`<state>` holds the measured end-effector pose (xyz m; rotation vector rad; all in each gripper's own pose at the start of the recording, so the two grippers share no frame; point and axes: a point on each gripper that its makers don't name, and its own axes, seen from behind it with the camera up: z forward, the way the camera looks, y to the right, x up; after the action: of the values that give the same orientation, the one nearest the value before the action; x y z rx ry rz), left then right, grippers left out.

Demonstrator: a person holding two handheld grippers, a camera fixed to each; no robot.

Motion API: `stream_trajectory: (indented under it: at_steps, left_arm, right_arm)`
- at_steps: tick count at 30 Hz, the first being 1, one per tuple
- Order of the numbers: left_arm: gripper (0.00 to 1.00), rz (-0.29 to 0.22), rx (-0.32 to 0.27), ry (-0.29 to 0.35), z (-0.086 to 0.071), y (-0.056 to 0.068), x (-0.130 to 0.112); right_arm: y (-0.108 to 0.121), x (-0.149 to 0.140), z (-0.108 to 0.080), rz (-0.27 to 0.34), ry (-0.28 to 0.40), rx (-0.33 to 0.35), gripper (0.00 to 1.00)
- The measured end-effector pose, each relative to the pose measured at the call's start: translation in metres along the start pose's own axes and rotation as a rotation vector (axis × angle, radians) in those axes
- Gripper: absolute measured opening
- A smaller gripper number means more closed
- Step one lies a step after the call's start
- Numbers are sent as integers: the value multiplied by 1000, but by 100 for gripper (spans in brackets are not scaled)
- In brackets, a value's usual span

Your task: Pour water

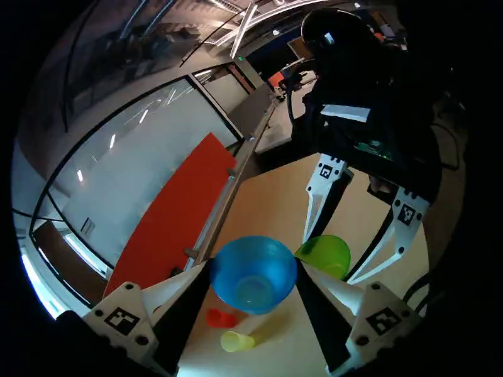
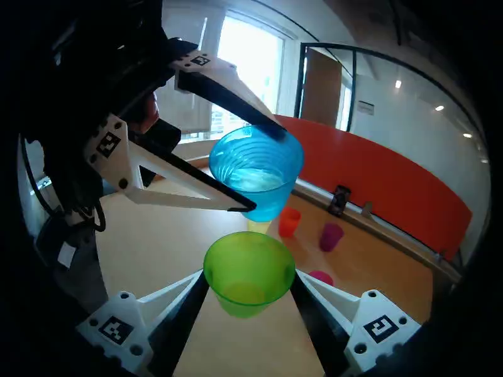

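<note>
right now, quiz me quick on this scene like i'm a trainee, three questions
1. True or false: the left gripper holds the blue cup between its fingers.
2. What does the right gripper hold? A) green cup B) kettle C) bottle
3. In the right gripper view, which held cup sits higher in the picture?

Key: 1 true; 2 A; 3 the blue cup.

Table [image 2: 157, 239] open at the view's left; orange cup [image 2: 289, 221] and magenta cup [image 2: 331, 236] (near each other) clutter its right.
</note>
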<state>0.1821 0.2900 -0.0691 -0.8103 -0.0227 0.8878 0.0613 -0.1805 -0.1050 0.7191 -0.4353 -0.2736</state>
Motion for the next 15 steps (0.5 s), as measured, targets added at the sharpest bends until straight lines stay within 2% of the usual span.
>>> stream_trajectory:
  at_steps: [15]
  left_arm:
    - [90, 96, 22, 16, 5, -4, 1]
  right_arm:
    - [-1, 2, -1, -7, -2, 15, 91]
